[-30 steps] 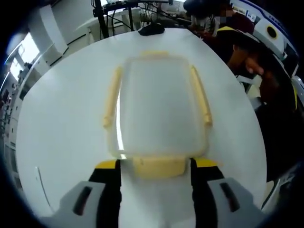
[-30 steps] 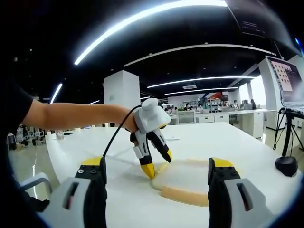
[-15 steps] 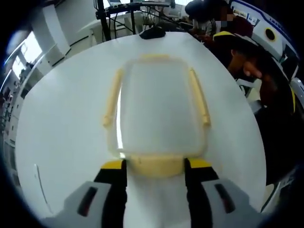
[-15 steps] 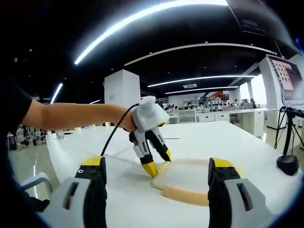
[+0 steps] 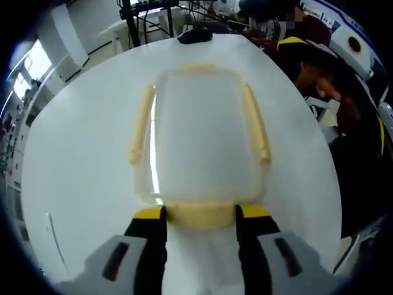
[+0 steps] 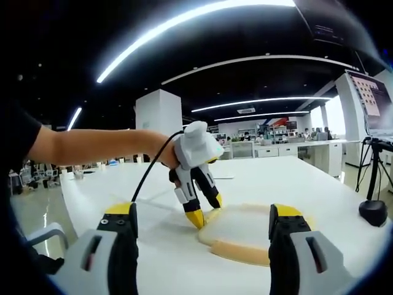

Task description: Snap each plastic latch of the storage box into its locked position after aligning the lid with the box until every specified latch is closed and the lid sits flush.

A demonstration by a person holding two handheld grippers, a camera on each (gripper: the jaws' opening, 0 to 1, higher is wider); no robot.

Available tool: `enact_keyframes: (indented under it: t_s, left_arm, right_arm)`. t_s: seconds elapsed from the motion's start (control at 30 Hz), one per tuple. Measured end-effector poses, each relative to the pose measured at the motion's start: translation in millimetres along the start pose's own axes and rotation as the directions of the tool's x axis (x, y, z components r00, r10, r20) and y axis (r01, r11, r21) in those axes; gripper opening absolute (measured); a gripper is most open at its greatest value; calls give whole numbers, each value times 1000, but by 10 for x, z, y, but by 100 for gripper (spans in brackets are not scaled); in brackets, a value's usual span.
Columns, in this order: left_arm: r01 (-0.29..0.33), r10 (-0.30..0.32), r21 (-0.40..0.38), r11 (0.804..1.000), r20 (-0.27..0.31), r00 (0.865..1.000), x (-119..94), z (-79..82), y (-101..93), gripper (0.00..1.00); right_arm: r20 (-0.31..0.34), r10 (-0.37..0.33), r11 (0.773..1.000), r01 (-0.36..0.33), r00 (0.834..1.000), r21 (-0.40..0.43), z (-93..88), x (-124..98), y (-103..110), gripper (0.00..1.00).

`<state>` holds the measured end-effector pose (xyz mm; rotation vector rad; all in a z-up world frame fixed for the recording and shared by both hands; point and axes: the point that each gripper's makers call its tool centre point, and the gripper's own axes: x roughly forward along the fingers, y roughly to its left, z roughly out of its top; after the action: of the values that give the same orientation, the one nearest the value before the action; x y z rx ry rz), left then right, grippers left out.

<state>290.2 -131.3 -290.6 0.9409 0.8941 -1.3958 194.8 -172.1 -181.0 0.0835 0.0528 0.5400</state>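
Observation:
A clear storage box with its lid [image 5: 199, 129] lies on the round white table [image 5: 73, 160], pale yellow latches on all four sides. The long side latches [image 5: 140, 123] stick outward. My left gripper [image 5: 200, 212] has its jaws against both ends of the near latch [image 5: 199, 215], shut on it. In the right gripper view, the box [image 6: 245, 230] lies low ahead and the left gripper [image 6: 207, 210] points down at its left end, held by a person's arm [image 6: 92, 150]. My right gripper [image 6: 202, 212] hovers over the table, open, holding nothing.
A black rounded stand base [image 5: 195, 35] sits at the table's far edge, also seen as the stand base [image 6: 373, 212]. A person in dark clothes [image 5: 331, 80] is beside the table on the right. Tripod legs [image 5: 147, 18] stand beyond. A monitor [image 6: 371, 104] hangs right.
The left gripper's jaws have drawn inward until they meet the ends of the near latch. The right gripper has stayed open and nearly still.

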Motion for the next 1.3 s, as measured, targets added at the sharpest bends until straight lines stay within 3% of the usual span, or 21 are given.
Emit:
enact_keyframes:
  t_s: [0.27,0.6,1.03,1.3]
  left_arm:
    - [0,0,6,1000,-25,1000,-10,24,79,40]
    - [-6,6,-3,1000,16,1000,-9,2,-15,40]
    - [-7,7,-7,1000,-1,1000,1,26,-8,40]
    - [-4,5,-7,1000,21,1000,12,44,16,40]
  right_arm:
    - [-28,5,1000,-5,1000,-5,-64,24,17,88]
    - [-20,11,1000,-12,1000,-9,-61,10,53,84]
    - [6,12,999,-12,1000,-33,-53,-54,-17,62]
    - [-18,-12,998,11,1000,-56,-112,-51,-91,61]
